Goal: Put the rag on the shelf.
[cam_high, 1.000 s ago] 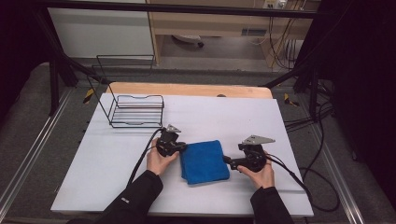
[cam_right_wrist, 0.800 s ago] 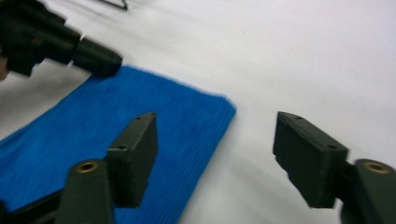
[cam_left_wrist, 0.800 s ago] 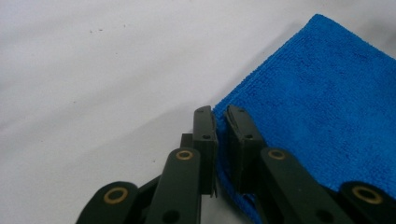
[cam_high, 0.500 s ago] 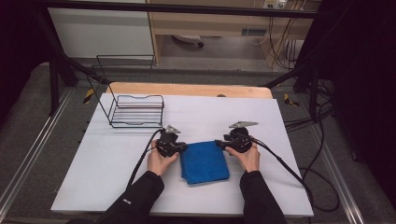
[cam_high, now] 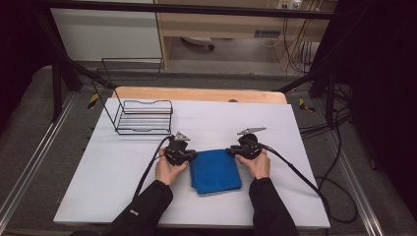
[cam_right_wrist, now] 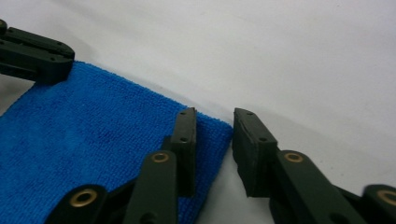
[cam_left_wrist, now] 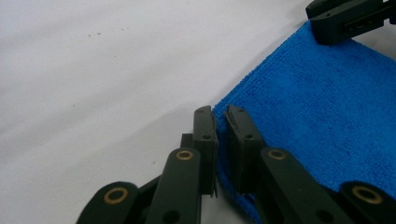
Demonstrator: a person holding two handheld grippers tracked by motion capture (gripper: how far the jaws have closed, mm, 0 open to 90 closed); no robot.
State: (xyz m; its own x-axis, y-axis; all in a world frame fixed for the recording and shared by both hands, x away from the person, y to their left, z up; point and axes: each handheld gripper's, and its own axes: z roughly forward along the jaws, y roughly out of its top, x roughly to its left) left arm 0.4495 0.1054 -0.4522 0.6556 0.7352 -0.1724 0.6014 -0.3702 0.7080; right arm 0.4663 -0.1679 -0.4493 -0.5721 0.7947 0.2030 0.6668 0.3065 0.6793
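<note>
On the white surface [cam_high: 123,167] a folded blue cloth [cam_high: 215,170] lies between both hands, left gripper [cam_high: 183,155] fingers pinched onto its corner, right gripper [cam_high: 239,150] fingers just narrowing astride the opposite corner, wire basket [cam_high: 144,117] beyond holding nothing.

Each tool [cam_high: 193,156] [cam_high: 231,151] flanks the folded blue cloth [cam_high: 215,171].
</note>
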